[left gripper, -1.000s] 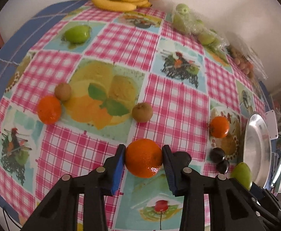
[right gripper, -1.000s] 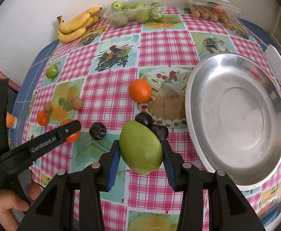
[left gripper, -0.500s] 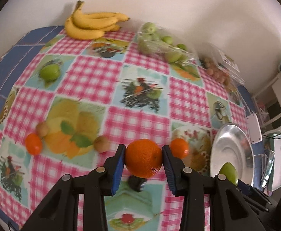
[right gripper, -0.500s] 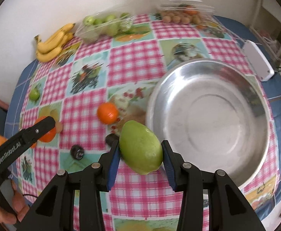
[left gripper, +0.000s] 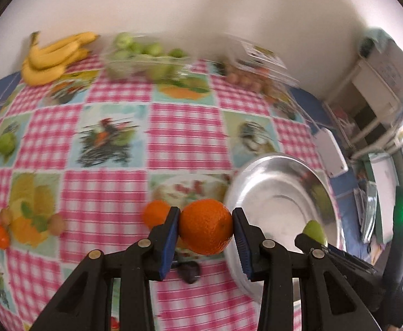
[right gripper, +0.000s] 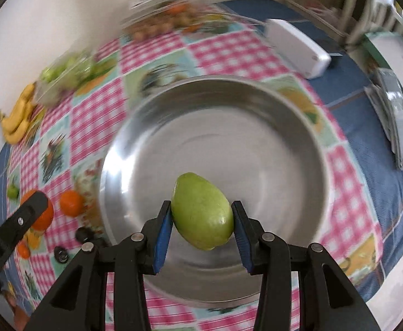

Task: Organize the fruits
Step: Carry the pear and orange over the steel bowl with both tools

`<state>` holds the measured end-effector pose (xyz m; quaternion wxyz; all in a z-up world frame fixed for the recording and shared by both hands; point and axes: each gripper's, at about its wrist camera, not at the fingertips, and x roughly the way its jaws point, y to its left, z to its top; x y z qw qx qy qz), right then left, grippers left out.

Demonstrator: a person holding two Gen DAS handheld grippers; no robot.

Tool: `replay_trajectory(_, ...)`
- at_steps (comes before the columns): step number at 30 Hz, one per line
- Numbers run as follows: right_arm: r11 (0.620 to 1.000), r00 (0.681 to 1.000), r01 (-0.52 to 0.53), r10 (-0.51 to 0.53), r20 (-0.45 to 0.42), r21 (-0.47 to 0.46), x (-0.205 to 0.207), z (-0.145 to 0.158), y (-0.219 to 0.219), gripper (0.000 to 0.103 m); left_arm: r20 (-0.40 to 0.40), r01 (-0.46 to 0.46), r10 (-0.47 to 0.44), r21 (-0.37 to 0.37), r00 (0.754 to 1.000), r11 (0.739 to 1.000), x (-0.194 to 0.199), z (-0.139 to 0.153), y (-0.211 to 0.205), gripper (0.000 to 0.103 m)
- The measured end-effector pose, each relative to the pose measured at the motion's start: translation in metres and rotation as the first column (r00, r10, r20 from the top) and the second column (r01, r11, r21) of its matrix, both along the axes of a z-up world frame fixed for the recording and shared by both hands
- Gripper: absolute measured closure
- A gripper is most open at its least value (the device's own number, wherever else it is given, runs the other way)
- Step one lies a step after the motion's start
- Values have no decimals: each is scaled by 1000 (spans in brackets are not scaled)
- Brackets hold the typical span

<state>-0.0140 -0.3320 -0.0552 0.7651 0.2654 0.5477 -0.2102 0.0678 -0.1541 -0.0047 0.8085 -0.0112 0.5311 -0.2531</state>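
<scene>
Left wrist view: left gripper [left gripper: 205, 230] clamped on an orange [left gripper: 205, 226], both blue pads pressed to its sides, fruit held above the checked tablecloth [left gripper: 184, 135] just at the 9 o'clock rim of the steel bowl [left gripper: 273, 193]. Bowl looks empty here. Second orange [left gripper: 155, 213] sits on the cloth just beside the left finger, dark plum [left gripper: 189, 271] below the held fruit at 6 o'clock. Bananas [left gripper: 53, 55] at 11 o'clock, bagged green fruit [left gripper: 143, 58] at 12, clear punnet [left gripper: 253, 69] at 1, white box [left gripper: 329, 151] at 2 past the bowl. Right gripper tip with green fruit shows at 4 o'clock over the bowl. Gripper points forward and down, roughly level. Right wrist view: right gripper [right gripper: 202, 222] clamped on a green mango [right gripper: 201, 212], hanging over the near half of the bowl, angled steeply down into it; background blurred, so likely moving. Left gripper's finger enters at 8 o'clock, oranges and two plums on the cloth nearby. Judgement: step in hand is dropping both fruits in the bowl. Best to lower the mango close to the bowl floor near centre before opening, since it would roll on steel; the orange needs carrying further toward 3 o'clock, clear of the rim, and released away from the mango so the grippers don't collide.
</scene>
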Motion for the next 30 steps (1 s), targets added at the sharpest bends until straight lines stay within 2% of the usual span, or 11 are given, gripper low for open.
replay_trajectory(5, 999, 999, 50, -50, 12, -6, -11, 3, -22, 59, 6, 79, -79, 4, 997, 997, -11, 0, -34, 62)
replay_trajectory(10, 998, 998, 57, -56, 24, -10, -12, 5, -27, 59, 10, 133, -133, 29, 991, 991, -19, -5, -58, 62)
replay_trajectory(20, 997, 998, 67, -67, -6, 47, -4, -22, -36, 59, -5, 169, -169, 78, 986, 983, -17, -24, -83, 62)
replay_trajectory(30, 997, 998, 63, -61, -26, 52, 0, -28, -39, 59, -29, 176, -174, 103, 984, 979, -13, -39, -94, 62)
